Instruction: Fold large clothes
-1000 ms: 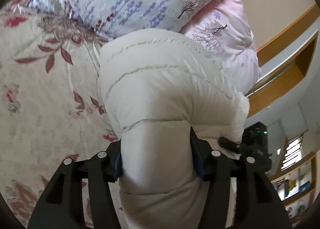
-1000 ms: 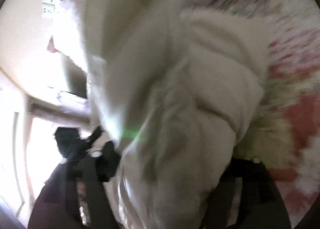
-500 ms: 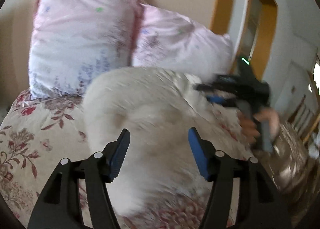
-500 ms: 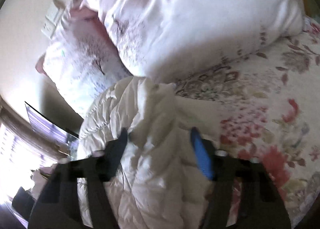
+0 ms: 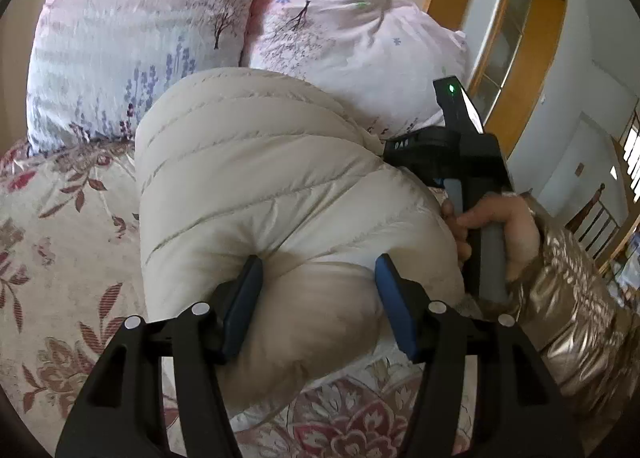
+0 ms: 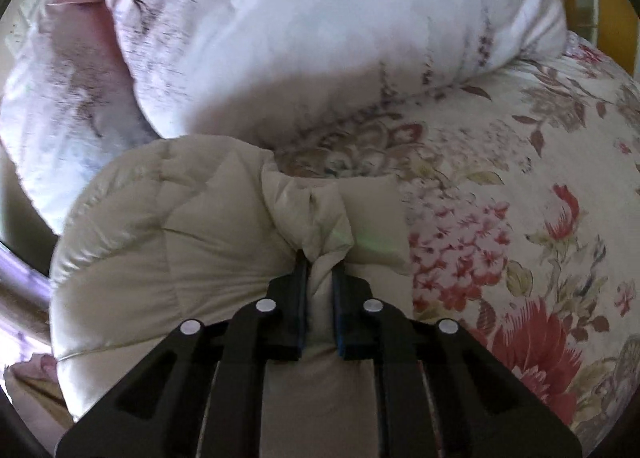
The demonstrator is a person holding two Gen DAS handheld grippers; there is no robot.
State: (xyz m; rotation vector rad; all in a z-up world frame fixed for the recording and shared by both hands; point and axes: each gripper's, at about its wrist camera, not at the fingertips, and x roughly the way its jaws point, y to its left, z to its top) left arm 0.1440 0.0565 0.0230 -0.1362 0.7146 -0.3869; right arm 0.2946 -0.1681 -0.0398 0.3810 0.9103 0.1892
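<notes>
A cream quilted puffer jacket (image 5: 260, 186) lies bundled on the floral bedspread (image 5: 52, 258), just in front of two pillows. My left gripper (image 5: 318, 290) straddles the near bulge of the bundle, and both blue pads press into the padding. In the right wrist view the same jacket (image 6: 160, 258) fills the lower left. My right gripper (image 6: 320, 270) has its jaws closing, nearly together, with a narrow fold of the jacket's edge pinched between the pads. The right tool's black housing (image 5: 460, 154) shows at the bundle's right side, held by a hand (image 5: 504, 230); its fingertips are hidden there.
Two pink and white flowered pillows (image 5: 132, 30) (image 5: 352, 38) lean against the wall behind the jacket. A shiny gold sleeve (image 5: 568, 298) enters from the right. A wooden door frame (image 5: 516, 70) stands beyond the bed. The bedspread (image 6: 520, 178) stretches out to the right of the bundle.
The right jaws went from wide around the jacket's bulk to nearly together on a thin fold. The left view rolled and pulled back, bringing the pillows upright and the right tool into sight.
</notes>
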